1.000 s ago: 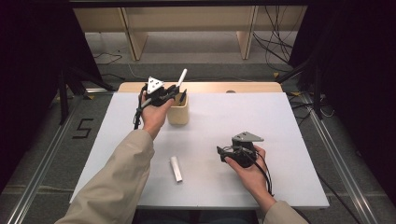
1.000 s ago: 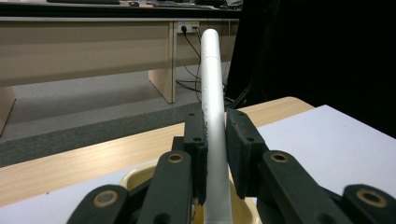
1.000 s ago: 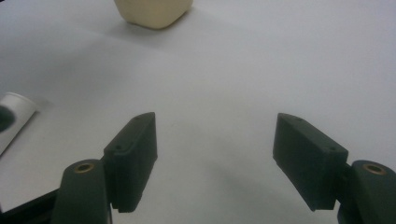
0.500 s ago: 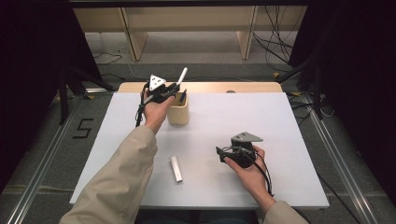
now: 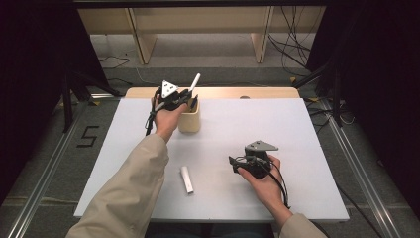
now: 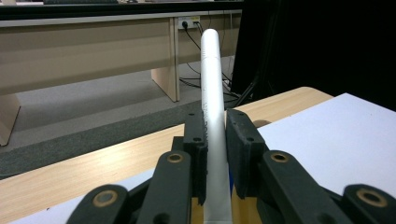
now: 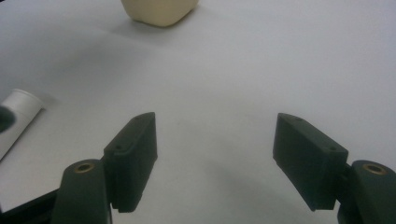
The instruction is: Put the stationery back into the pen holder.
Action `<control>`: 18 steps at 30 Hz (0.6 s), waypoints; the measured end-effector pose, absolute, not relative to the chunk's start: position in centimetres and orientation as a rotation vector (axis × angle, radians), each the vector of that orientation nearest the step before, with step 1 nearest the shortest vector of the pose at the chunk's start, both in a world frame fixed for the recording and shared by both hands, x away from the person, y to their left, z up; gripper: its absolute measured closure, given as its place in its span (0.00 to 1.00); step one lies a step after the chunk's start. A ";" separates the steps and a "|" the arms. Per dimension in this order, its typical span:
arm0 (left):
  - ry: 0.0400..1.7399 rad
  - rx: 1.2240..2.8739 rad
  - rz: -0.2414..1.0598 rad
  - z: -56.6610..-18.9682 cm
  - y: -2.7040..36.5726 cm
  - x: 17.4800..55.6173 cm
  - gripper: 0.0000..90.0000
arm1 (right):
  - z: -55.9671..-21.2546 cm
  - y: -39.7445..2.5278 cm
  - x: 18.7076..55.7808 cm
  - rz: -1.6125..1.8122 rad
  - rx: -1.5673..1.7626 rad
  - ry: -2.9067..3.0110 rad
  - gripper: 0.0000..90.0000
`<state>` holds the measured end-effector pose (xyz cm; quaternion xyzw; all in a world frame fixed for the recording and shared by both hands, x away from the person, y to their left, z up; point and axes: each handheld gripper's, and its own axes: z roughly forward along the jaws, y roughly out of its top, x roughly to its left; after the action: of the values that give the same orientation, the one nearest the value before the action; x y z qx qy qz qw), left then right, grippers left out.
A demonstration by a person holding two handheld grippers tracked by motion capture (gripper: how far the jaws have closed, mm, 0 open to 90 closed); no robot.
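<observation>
My left gripper point(image 5: 190, 99) squeezes the white pen point(image 6: 210, 93) tight, right over the tan cup point(image 5: 189, 119) at ten o'clock on the table point(image 5: 307, 148). I think I am putting it in, so next I lower it and let go. The white cap point(image 5: 186, 179) lies at six o'clock. My right gripper point(image 7: 215, 154) is wide open, holding nothing.

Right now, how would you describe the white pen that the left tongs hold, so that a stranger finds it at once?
Start at the white table and go to the cream cup near its far edge. The white pen rises tilted above that cup, clamped in the left tongs. The other white tube lies flat, alone.
</observation>
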<state>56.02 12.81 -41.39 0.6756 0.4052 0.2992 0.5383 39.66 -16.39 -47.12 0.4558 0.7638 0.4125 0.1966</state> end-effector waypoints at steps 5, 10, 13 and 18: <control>0.959 1.616 0.715 -41.5 12.7 56.0 0.87 | -47.1 -16.4 39.6 1.155 1.276 2.140 0.35; 0.960 1.622 0.720 -41.5 12.7 56.0 0.87 | -47.1 -16.4 39.7 1.155 1.277 2.139 0.35; 0.962 1.622 0.717 -41.6 12.7 56.0 0.87 | -47.1 -16.4 39.6 1.155 1.276 2.139 0.35; 0.966 1.624 0.720 -41.8 12.8 56.1 0.87 | -47.1 -16.4 39.6 1.155 1.275 2.138 0.35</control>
<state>56.14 12.80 -41.76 0.6804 0.4048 0.3019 0.5310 39.64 -16.40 -47.10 0.4556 0.7638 0.4125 0.1972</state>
